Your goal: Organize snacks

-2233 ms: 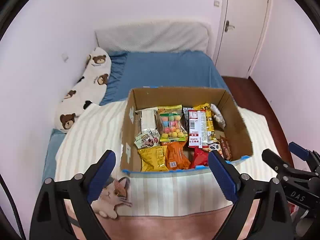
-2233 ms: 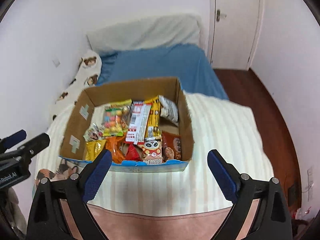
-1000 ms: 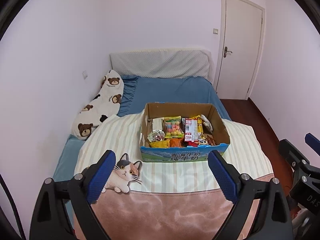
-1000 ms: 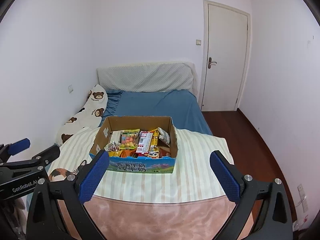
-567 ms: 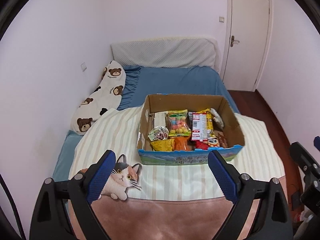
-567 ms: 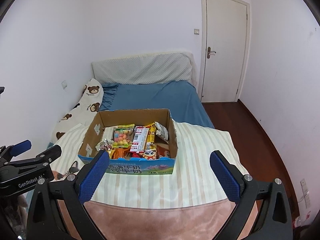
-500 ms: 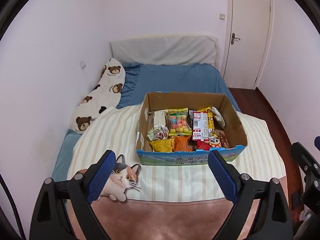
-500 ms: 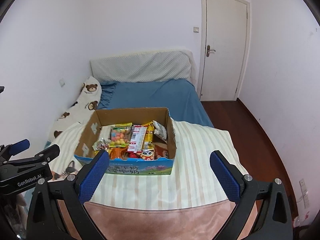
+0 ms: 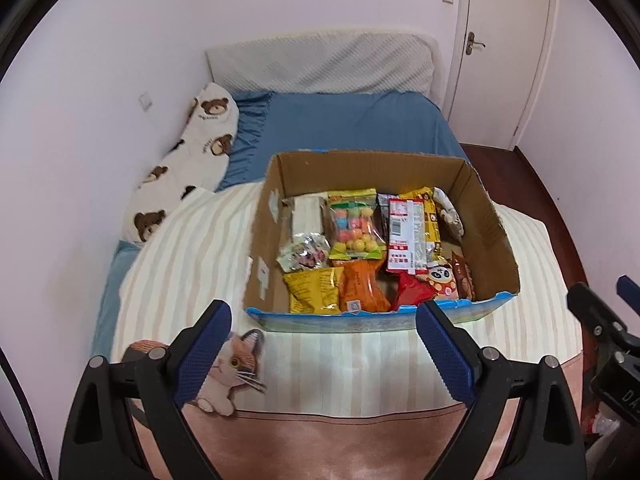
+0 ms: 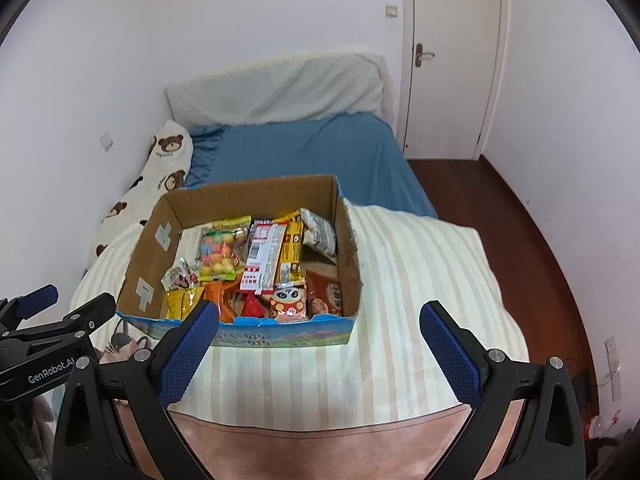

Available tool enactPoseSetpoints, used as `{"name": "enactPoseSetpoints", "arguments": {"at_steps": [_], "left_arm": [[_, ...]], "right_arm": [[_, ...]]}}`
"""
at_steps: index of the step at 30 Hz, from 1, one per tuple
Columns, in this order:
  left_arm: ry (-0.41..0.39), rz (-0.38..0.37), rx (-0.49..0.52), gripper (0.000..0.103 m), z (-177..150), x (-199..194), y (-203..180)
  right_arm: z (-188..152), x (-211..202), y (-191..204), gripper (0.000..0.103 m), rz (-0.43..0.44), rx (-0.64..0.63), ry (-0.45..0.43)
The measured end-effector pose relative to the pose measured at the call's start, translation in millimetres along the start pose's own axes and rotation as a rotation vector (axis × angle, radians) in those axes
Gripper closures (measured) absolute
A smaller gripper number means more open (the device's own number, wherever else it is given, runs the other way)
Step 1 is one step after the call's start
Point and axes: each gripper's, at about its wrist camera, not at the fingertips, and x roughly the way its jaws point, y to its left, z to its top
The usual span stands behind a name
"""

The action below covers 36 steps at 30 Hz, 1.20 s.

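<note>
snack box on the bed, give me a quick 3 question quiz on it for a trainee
1. True or false: the left gripper and the right gripper are both open and hold nothing.
2. Multiple choice: in the cardboard box, the bag of coloured candy balls lies (A) on the wooden floor, (B) in the middle of the far row, between a white packet and a red-and-white packet, (C) in a gripper.
3. Fill in: the box stands on a ______ blanket.

Key: 1 true; 2 B; 3 striped.
</note>
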Motion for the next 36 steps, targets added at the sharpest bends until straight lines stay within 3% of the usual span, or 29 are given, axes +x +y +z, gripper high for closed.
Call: {"name": "enactPoseSetpoints", "arguments": {"at_steps": [5, 36], "left_arm": [[0.001, -0.017, 0.004, 0.001, 3, 7, -2], [-0.048, 0.004, 0.019, 0.0, -2, -5, -6]], "right_arm": [[1, 11, 1, 0.001, -0.002, -0.001, 0.013], [-2, 1, -2, 0.001, -0.031, -0.01, -0.02]]}}
